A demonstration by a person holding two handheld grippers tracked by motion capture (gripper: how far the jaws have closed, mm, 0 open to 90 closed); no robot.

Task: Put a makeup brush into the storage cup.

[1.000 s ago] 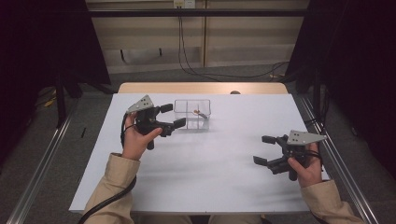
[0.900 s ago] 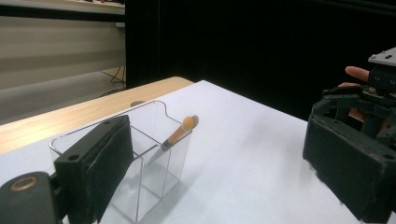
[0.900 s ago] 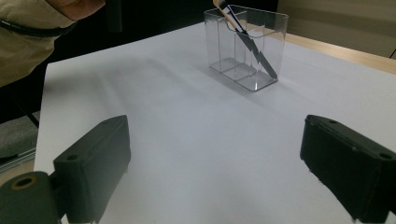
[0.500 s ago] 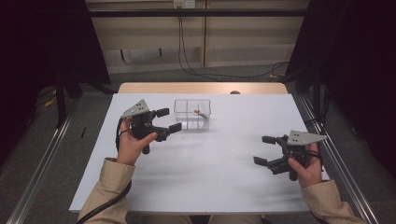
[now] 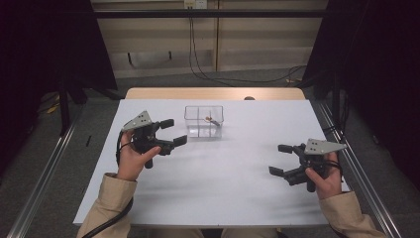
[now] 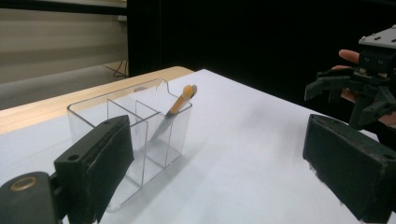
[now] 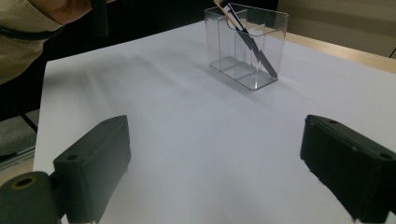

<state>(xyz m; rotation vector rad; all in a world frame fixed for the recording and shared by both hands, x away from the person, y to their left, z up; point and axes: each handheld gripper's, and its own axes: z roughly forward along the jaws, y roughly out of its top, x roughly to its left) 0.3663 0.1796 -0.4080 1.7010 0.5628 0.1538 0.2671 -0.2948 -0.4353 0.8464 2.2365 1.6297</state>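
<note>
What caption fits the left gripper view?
Open left gripper faces a clear divided box holding a leaning knife.

Open white bench lies between the left hand-held gripper and right hand-held gripper. Just beyond the left one's spread jaws stands the clear divided box, a knife leaning inside: the one obstacle.
</note>
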